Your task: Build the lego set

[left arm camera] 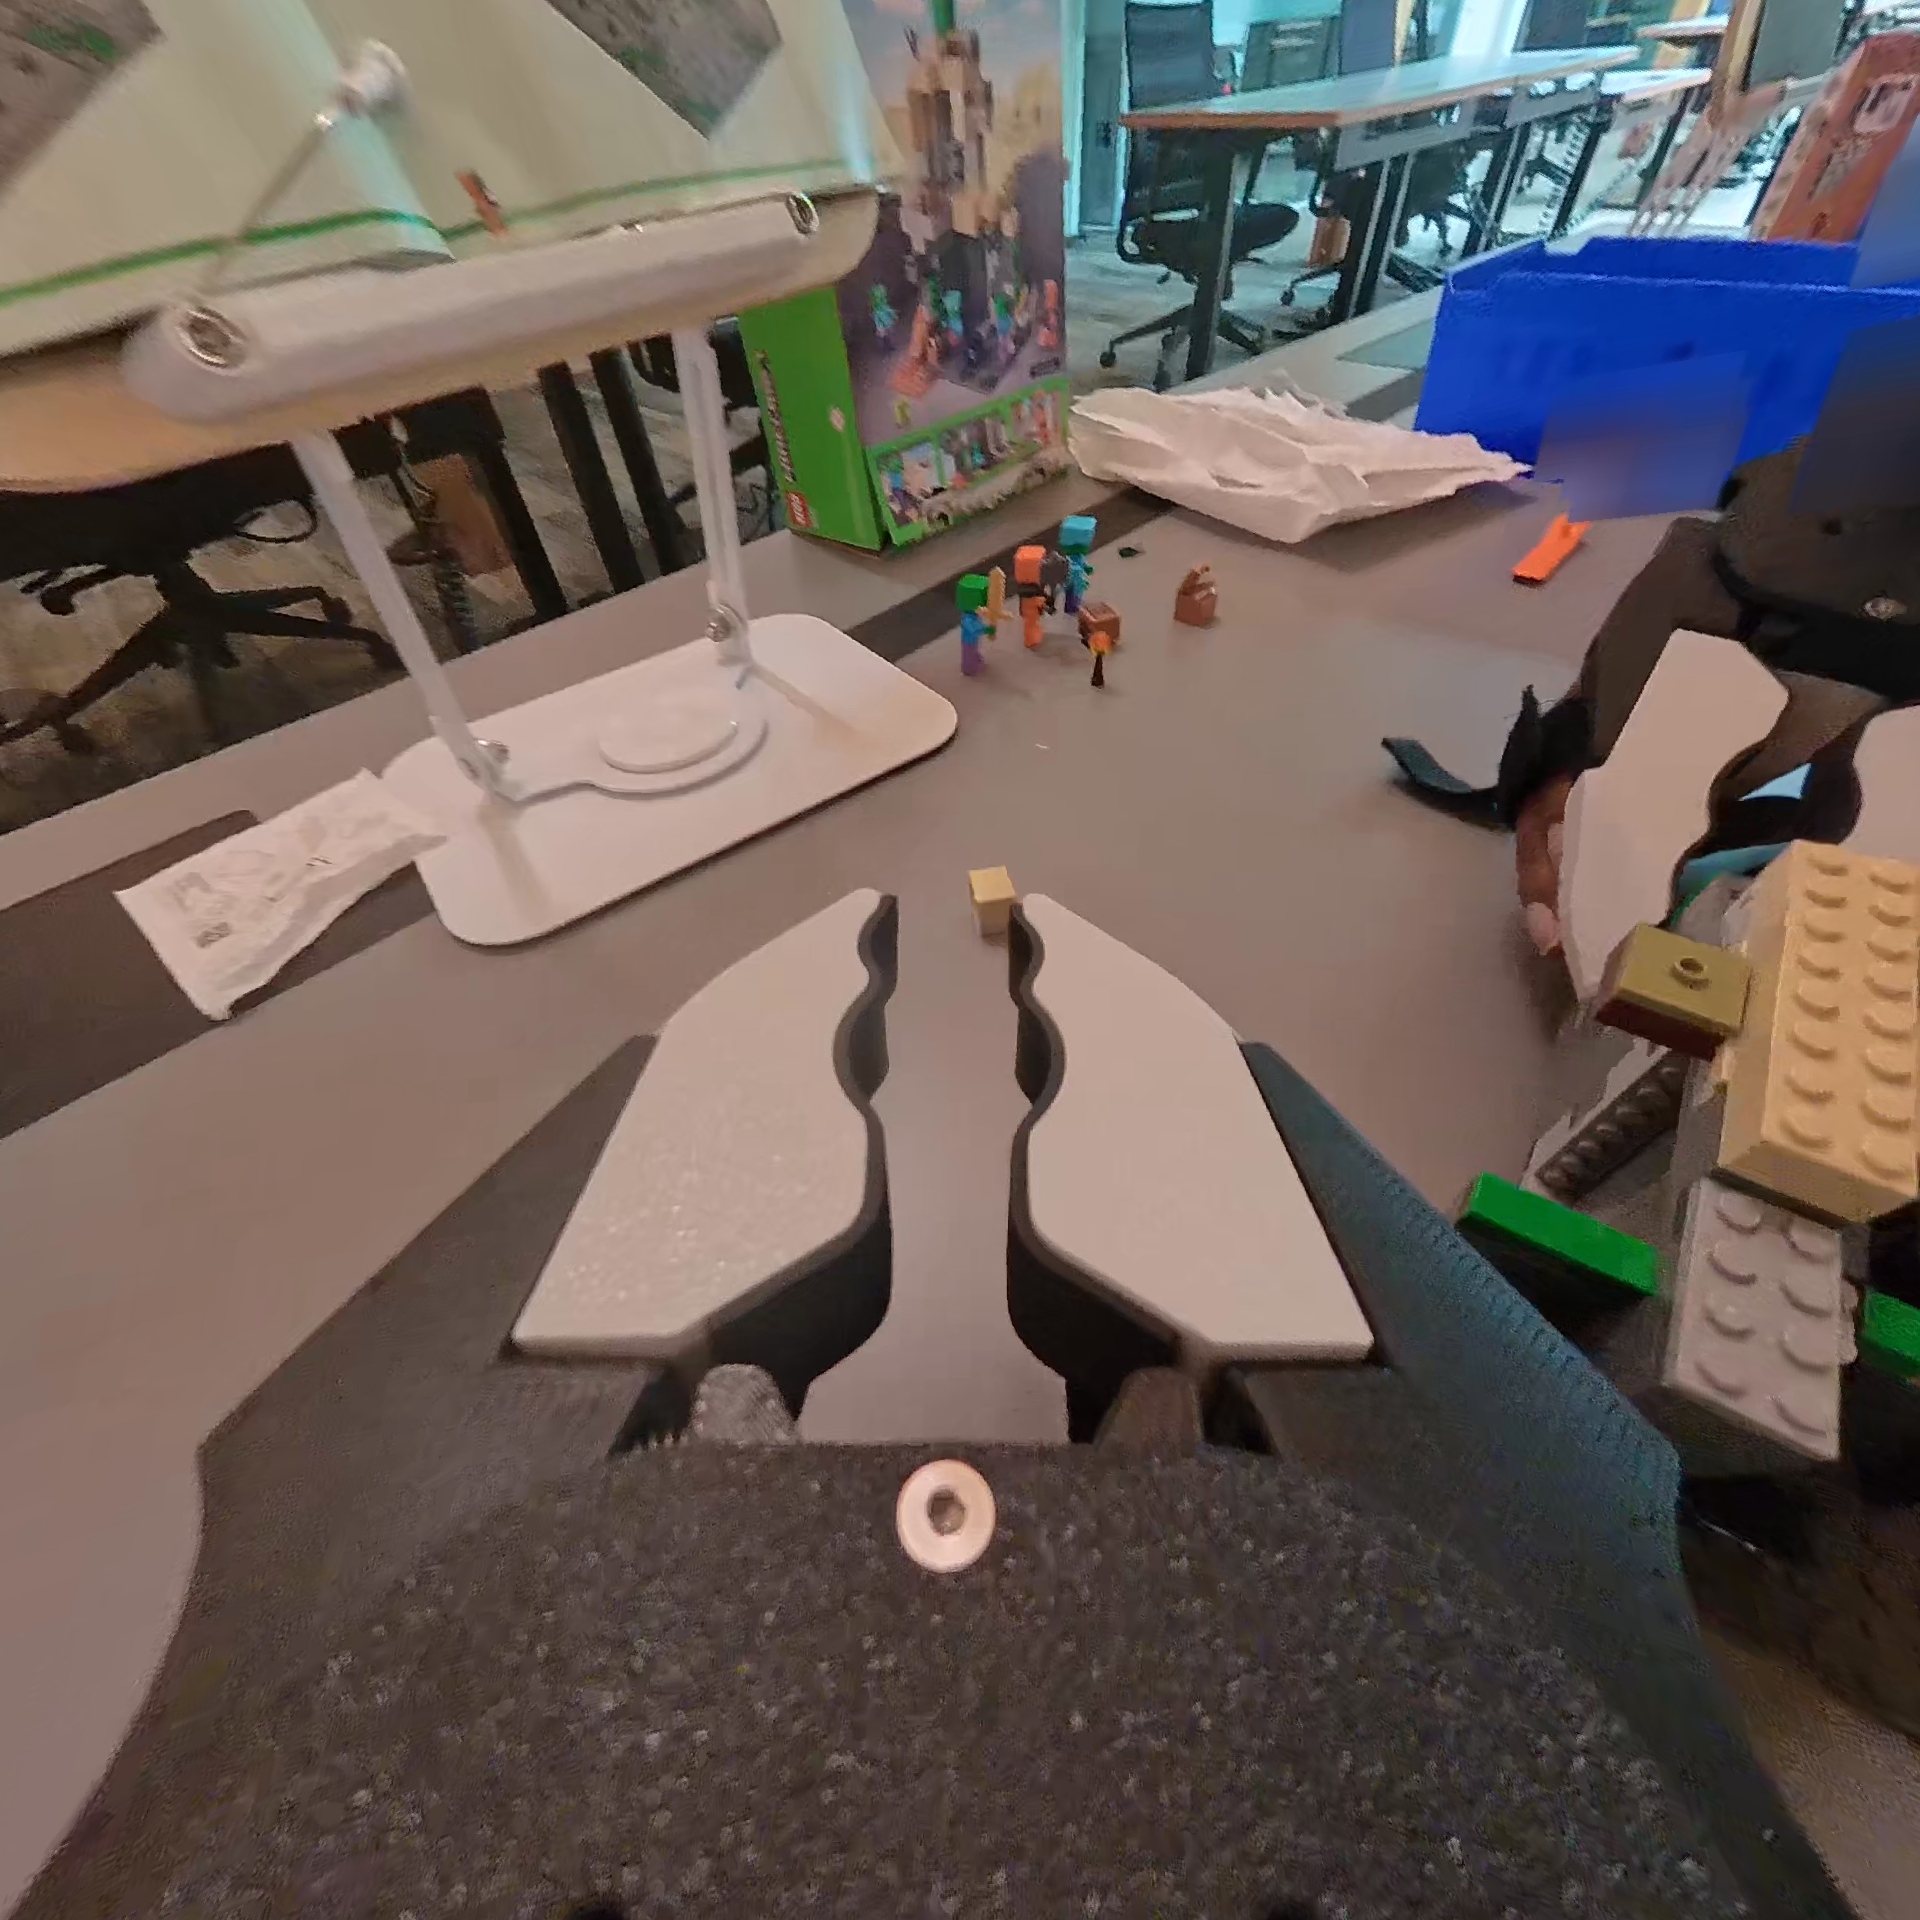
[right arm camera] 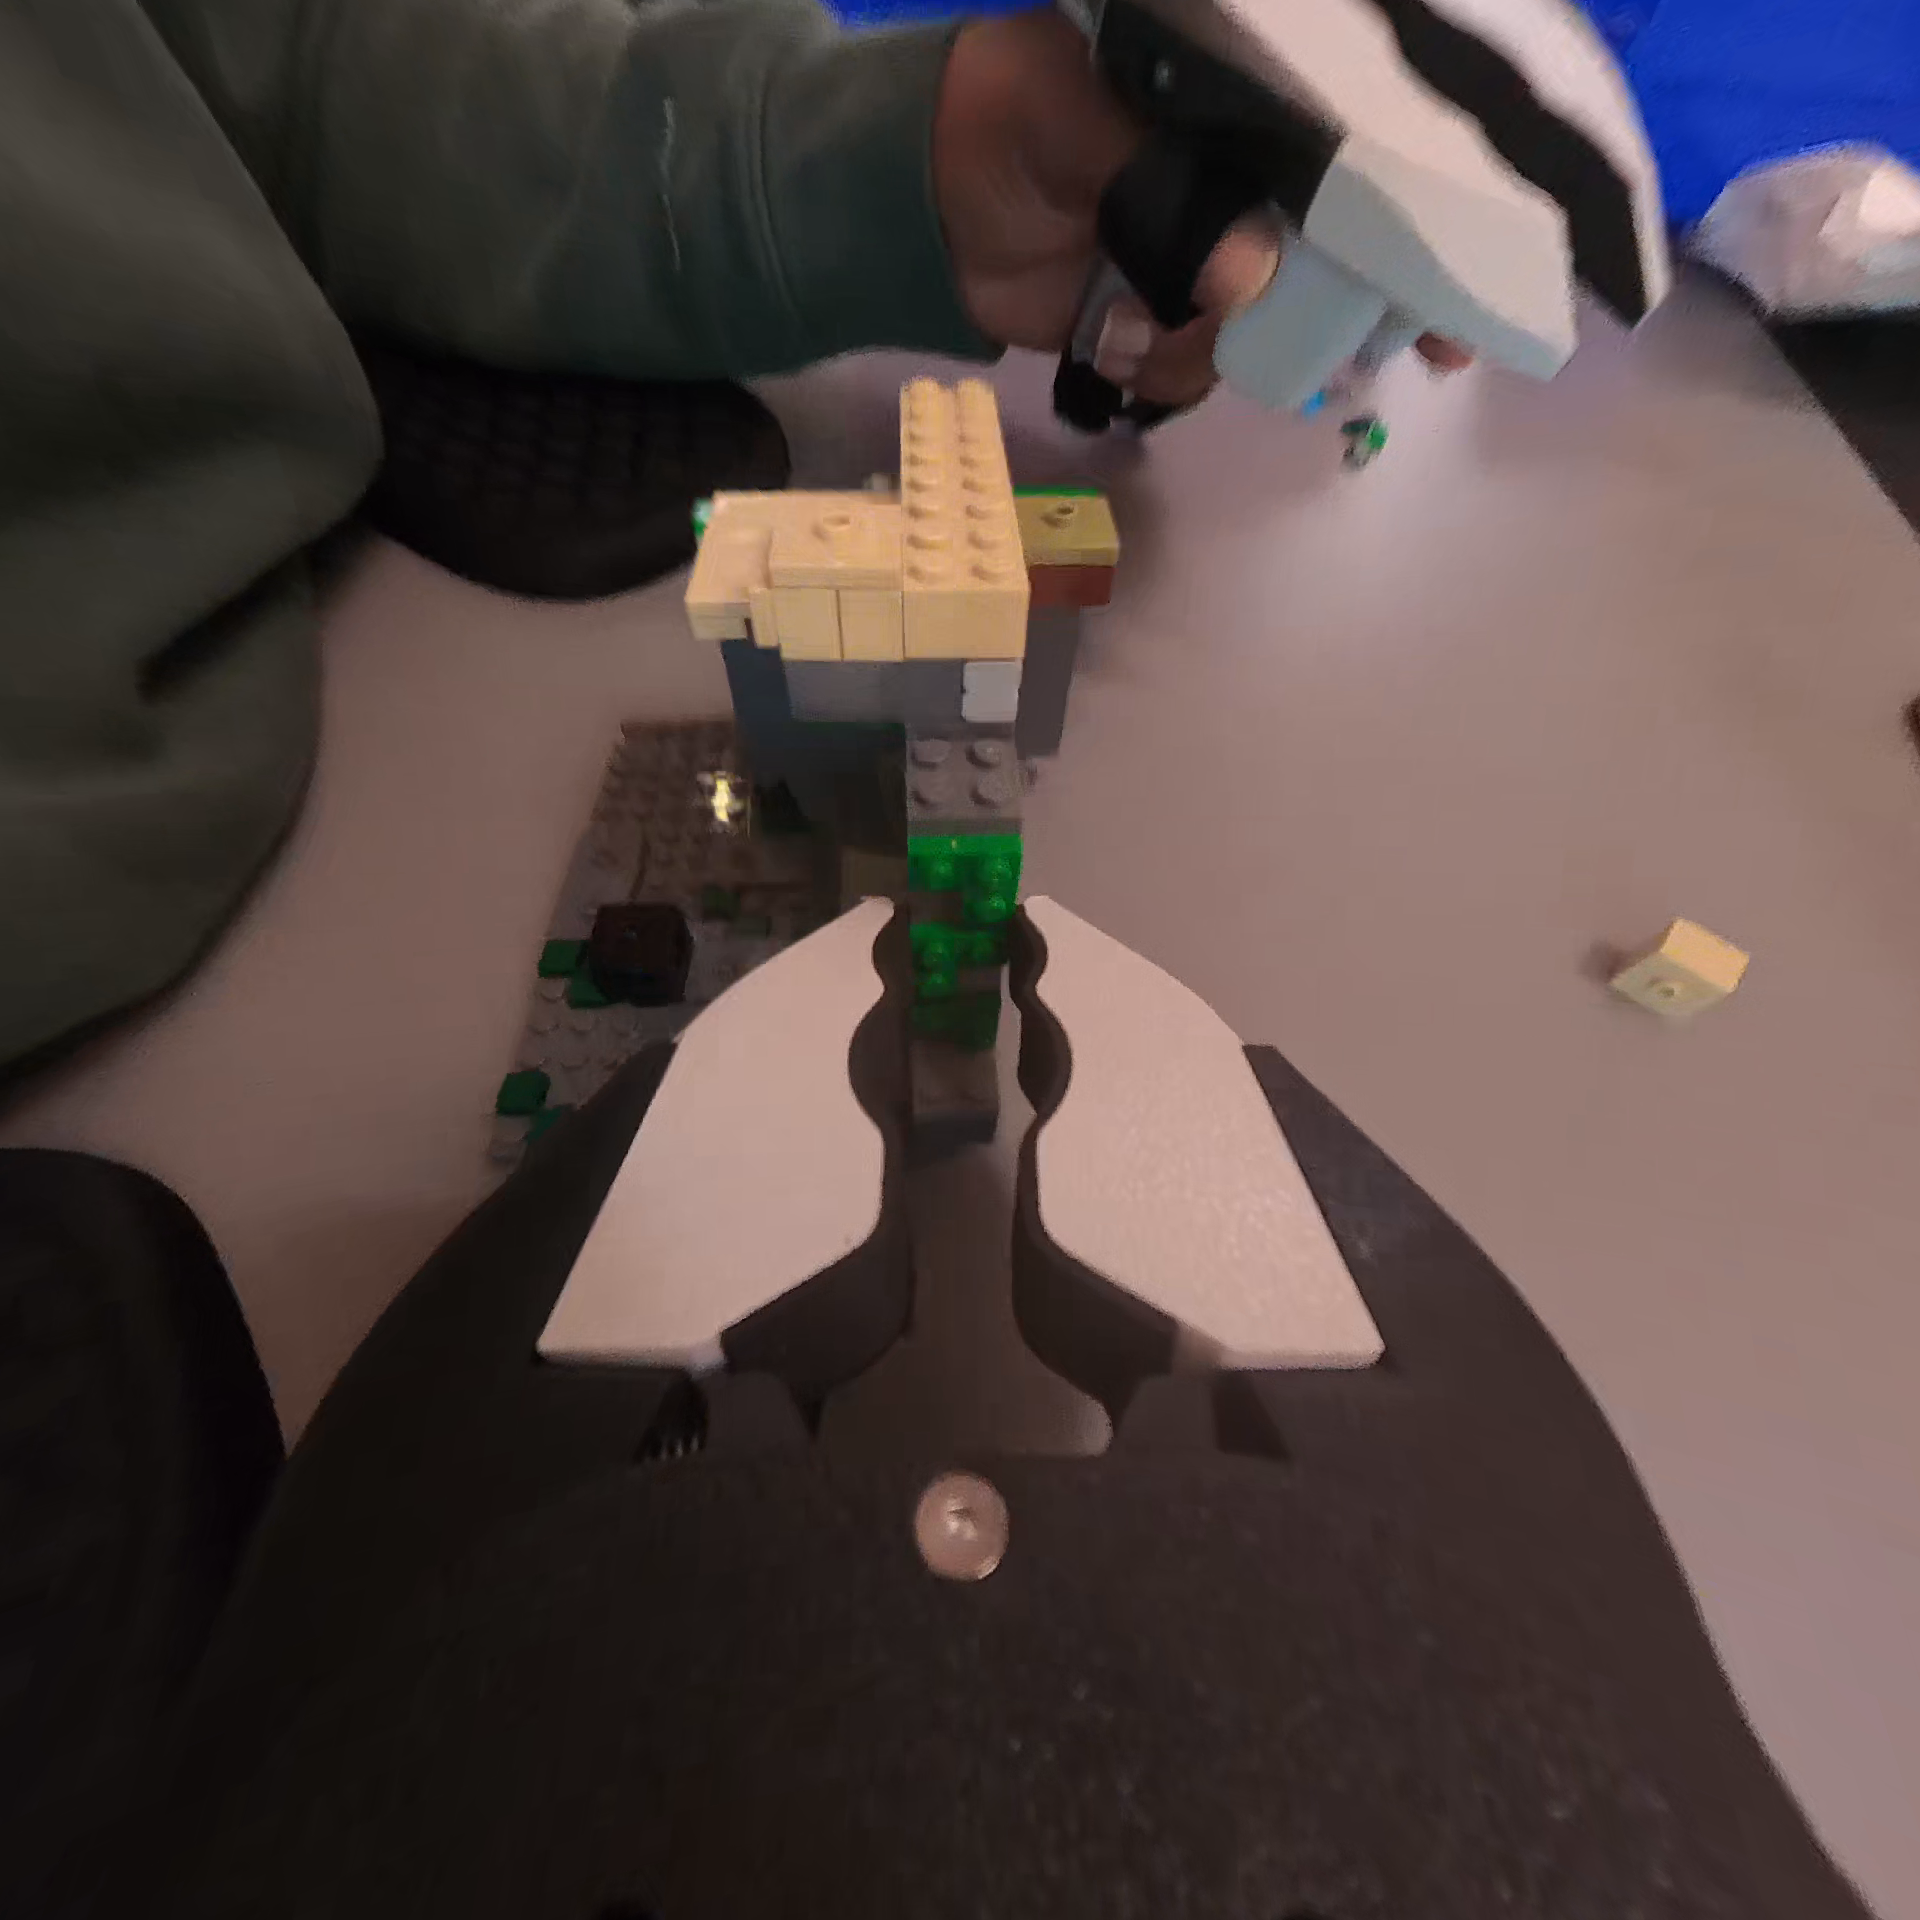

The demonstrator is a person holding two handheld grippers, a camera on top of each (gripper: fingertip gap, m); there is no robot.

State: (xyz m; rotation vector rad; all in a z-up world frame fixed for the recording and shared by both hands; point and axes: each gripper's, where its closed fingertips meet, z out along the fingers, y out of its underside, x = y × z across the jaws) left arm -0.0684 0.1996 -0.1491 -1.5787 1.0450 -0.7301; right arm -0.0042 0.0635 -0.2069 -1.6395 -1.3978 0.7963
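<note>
My left gripper (left arm camera: 954, 914) is open and empty, low over the grey table. A small tan brick (left arm camera: 992, 899) lies just past its fingertips and also shows in the right wrist view (right arm camera: 1678, 977). The lego build (right arm camera: 862, 582) has a tan top, grey walls and a dark grey baseplate (right arm camera: 665, 790). It also shows at the right edge of the left wrist view (left arm camera: 1829, 1039). My right gripper (right arm camera: 956, 920) is shut on the build's green and grey studded strip (right arm camera: 961, 935), which fills the gap between the fingers.
A white stand (left arm camera: 675, 748) with an instruction booklet stands at the left, a plastic bag (left arm camera: 270, 894) beside it. A lego box (left arm camera: 935, 416), minifigures (left arm camera: 1029, 613), white paper bags (left arm camera: 1278, 457), an orange tool (left arm camera: 1548, 549) and a blue bin (left arm camera: 1662, 343) lie farther back. A person's sleeve (right arm camera: 416, 208) is near the build. Across from one pair of fingers to the other is roughly 15 cm.
</note>
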